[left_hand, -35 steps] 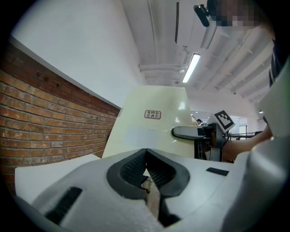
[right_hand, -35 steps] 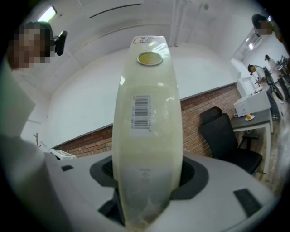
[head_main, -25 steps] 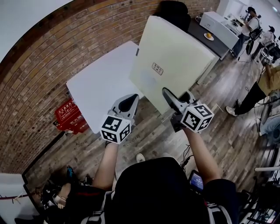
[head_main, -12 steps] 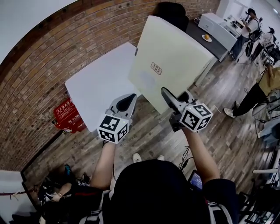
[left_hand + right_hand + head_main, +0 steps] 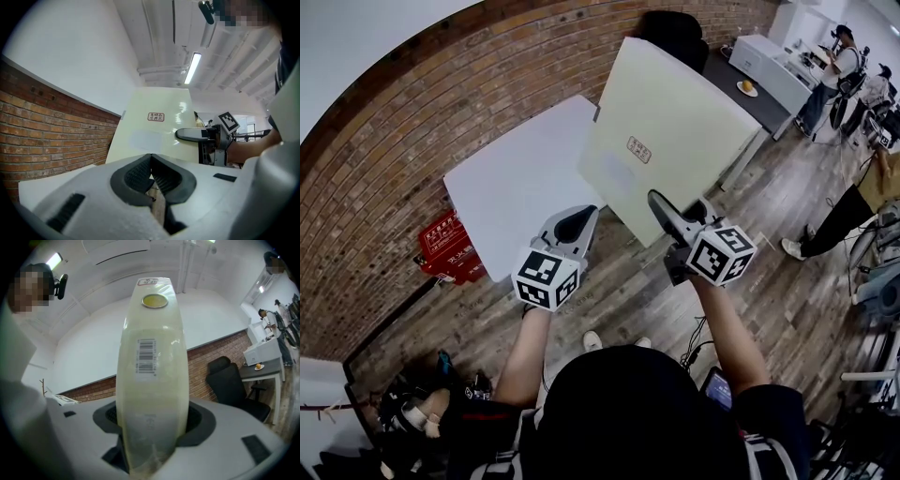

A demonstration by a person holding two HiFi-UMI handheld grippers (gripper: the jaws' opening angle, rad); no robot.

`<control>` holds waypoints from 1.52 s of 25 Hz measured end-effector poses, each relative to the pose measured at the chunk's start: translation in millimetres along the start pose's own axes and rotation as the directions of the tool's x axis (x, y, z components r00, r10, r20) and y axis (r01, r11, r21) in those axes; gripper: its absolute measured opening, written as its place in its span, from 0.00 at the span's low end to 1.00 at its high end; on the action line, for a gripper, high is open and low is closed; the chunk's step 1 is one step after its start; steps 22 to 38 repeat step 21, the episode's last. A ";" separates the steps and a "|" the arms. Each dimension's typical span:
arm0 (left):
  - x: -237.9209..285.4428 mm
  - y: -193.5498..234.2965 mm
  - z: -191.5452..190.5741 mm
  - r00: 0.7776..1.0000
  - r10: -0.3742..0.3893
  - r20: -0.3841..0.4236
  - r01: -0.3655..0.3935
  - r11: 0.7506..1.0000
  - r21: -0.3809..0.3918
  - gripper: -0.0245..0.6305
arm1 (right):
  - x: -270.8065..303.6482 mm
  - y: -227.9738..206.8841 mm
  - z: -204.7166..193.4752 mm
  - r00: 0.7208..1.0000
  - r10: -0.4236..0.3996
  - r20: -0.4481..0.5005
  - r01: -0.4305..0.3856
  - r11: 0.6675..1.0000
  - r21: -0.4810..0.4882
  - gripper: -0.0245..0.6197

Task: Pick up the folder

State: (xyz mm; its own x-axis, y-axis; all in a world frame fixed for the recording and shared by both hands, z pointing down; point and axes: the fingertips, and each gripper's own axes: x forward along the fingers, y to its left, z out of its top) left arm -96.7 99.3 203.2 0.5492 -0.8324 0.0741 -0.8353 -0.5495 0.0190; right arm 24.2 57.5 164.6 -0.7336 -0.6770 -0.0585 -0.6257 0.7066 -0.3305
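Observation:
A large cream folder (image 5: 675, 131) with a small label hangs upright in the air, off the white table (image 5: 516, 178). My right gripper (image 5: 677, 214) is shut on its lower edge. In the right gripper view the folder's spine (image 5: 152, 380), with a barcode, stands clamped between the jaws of the right gripper (image 5: 152, 430). My left gripper (image 5: 575, 223) sits just left of the folder's lower corner, shut with nothing between its fingers. The left gripper view shows the left gripper's (image 5: 151, 172) closed pads, the folder's face (image 5: 154, 136) beyond, and the right gripper (image 5: 206, 136) gripping it.
A brick wall runs behind the table. A red box (image 5: 445, 246) lies on the wooden floor to the left. A black chair (image 5: 675, 23) and a dark desk (image 5: 736, 80) stand behind the folder. People stand at the far right (image 5: 834, 56).
Both grippers and the folder have shifted only slightly, a little upward. The right grip on the folder is unchanged and the left gripper stays shut.

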 end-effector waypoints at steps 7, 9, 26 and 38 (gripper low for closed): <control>7.3 -2.6 4.1 1.000 -0.005 0.012 0.005 1.000 0.002 0.07 | 2.2 -2.5 -2.3 1.000 0.007 -0.004 -0.007 1.000 0.001 0.47; 9.6 -5.4 6.4 1.000 -0.012 0.015 0.011 1.000 0.010 0.07 | 2.2 -3.9 -2.5 1.000 0.009 -0.003 -0.009 1.000 0.002 0.47; 14.6 -10.2 6.6 1.000 -0.019 0.007 0.019 0.999 0.026 0.07 | 2.6 -3.4 -1.6 1.000 0.018 -0.003 -0.018 1.000 -0.008 0.47; 14.6 -10.2 6.6 1.000 -0.019 0.007 0.019 0.999 0.026 0.07 | 2.6 -3.4 -1.6 1.000 0.018 -0.003 -0.018 1.000 -0.008 0.47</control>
